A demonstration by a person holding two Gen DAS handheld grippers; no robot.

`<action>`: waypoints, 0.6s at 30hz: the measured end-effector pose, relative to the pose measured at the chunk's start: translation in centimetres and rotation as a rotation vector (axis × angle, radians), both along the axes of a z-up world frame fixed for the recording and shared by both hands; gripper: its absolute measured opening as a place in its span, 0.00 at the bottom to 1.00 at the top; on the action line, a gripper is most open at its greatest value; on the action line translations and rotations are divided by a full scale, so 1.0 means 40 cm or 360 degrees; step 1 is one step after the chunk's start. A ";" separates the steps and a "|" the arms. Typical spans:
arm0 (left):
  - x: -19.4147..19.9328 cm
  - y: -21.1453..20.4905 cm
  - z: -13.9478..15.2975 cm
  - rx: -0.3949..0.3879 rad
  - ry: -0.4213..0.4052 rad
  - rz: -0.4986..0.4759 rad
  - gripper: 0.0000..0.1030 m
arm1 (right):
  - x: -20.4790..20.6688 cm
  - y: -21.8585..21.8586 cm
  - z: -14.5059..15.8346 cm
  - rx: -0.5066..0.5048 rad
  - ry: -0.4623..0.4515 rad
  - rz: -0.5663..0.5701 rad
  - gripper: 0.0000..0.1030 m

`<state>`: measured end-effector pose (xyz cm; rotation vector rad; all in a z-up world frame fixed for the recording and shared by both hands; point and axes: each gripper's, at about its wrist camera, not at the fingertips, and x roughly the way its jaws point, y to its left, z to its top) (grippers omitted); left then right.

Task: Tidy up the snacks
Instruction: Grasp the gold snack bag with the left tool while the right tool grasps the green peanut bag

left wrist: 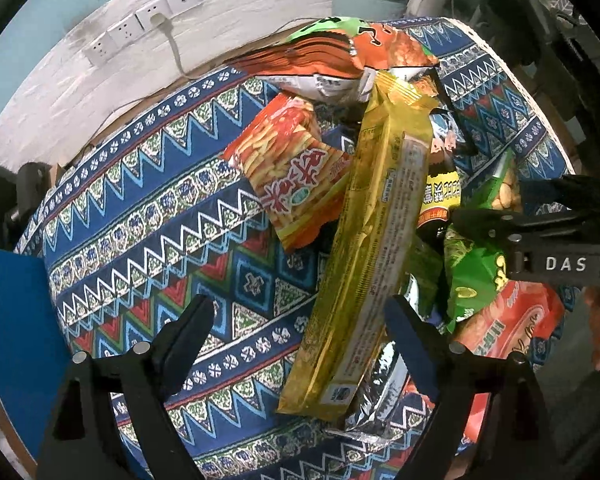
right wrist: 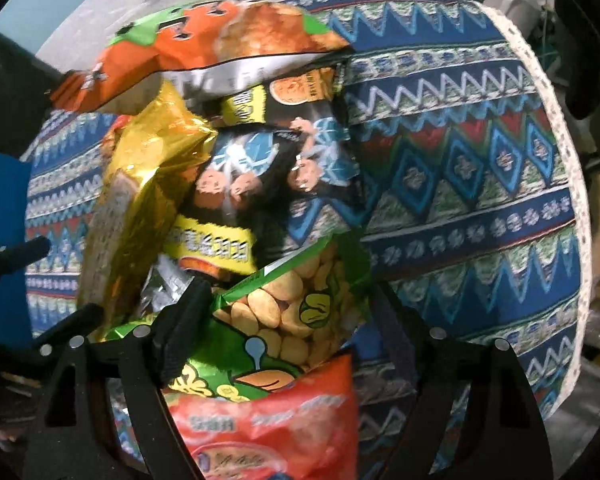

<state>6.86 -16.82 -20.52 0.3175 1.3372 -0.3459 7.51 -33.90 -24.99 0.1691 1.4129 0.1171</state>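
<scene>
Snacks lie heaped on the patterned counter (left wrist: 148, 216). The left claw (left wrist: 300, 332) gapes wide astride the gold pack (left wrist: 376, 240), not pinching it. The right claw (right wrist: 288, 320) stands open around the green bag (right wrist: 284, 312).
</scene>
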 end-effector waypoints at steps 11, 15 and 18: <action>0.035 -0.027 -0.005 -0.0059 0.0018 0.0018 0.88 | -0.042 -0.059 0.058 0.0154 0.0054 -0.0257 0.79; 0.035 -0.071 -0.007 -0.0028 -0.0010 -0.0028 0.88 | -0.064 -0.086 0.056 0.0239 0.0102 -0.0351 0.79; 0.046 -0.096 -0.020 0.0002 -0.0024 -0.0044 0.88 | -0.073 -0.096 0.034 0.0310 0.0161 -0.0396 0.79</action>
